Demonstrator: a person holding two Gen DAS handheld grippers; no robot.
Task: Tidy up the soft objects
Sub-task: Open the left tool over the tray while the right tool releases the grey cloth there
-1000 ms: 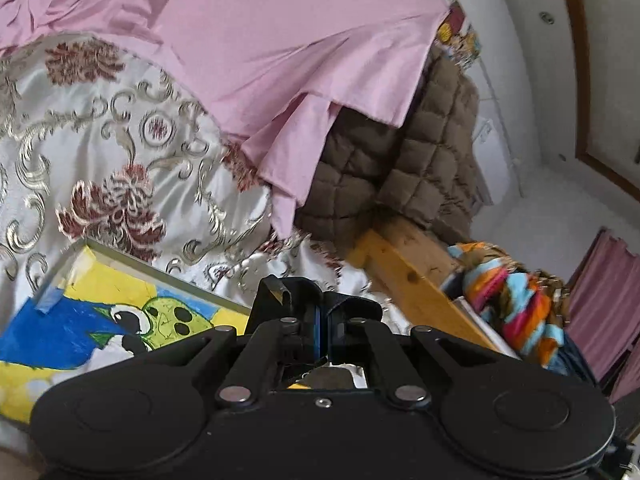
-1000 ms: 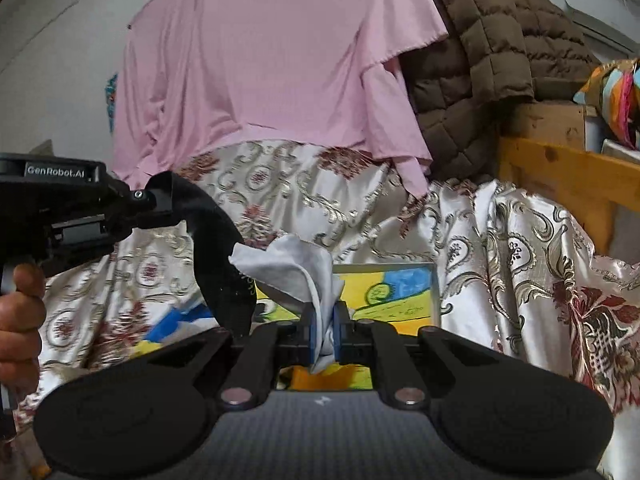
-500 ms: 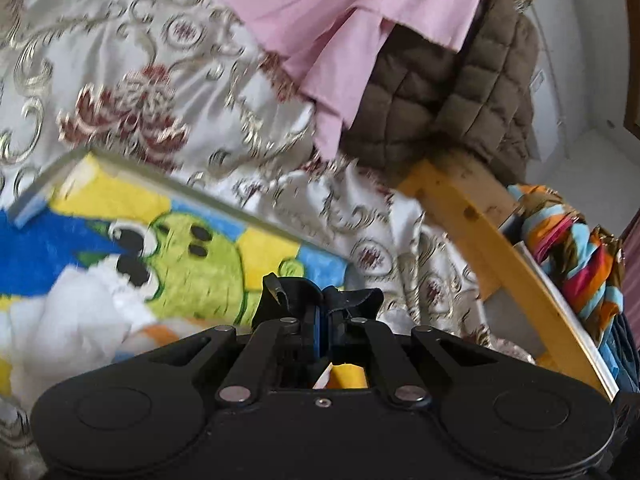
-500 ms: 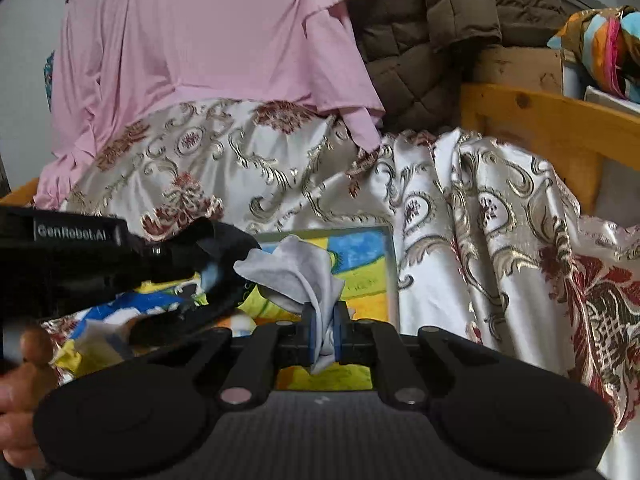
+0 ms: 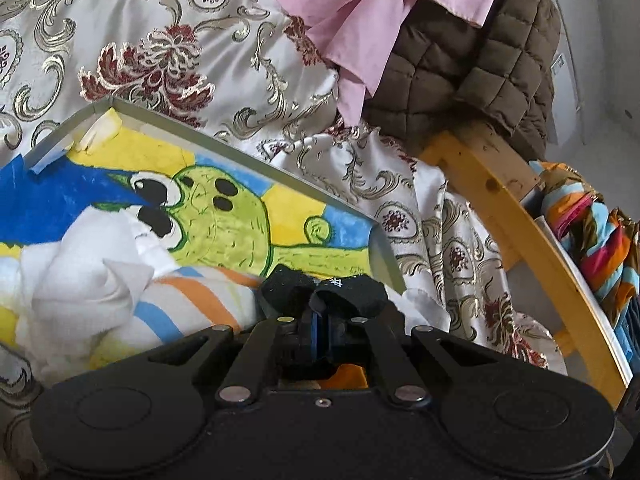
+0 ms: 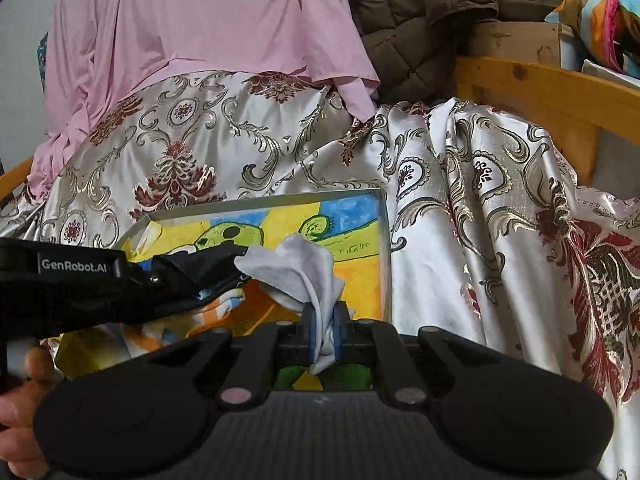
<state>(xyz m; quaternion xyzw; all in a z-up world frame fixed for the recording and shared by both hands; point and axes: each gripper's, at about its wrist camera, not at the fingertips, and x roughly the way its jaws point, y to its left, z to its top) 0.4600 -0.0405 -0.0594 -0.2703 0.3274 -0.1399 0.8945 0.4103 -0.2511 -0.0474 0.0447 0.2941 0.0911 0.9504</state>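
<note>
The left gripper [image 5: 320, 320] is clamped on a black knitted sock [image 5: 320, 290], just above the shallow cartoon-printed tray [image 6: 384, 240]. To its right, the right gripper [image 6: 322, 330] pinches a crumpled white cloth [image 6: 296, 270] over the same tray. Risk: either thin fabric may snag the pads on release and drag outside

Silvery satin bedspread [image 6: 460, 240] with gold scrolls and dark red flowers, plain pink sheet [image 6: 200, 20], brown quilted jacket [image 5: 472, 60], tray [image 5: 256, 156] painted yellow, blue and green, white cloth [image 6: 296, 272], black cloth [image 5: 320, 292], orange-and-blue striped fabric [image 5: 192, 304]
</note>
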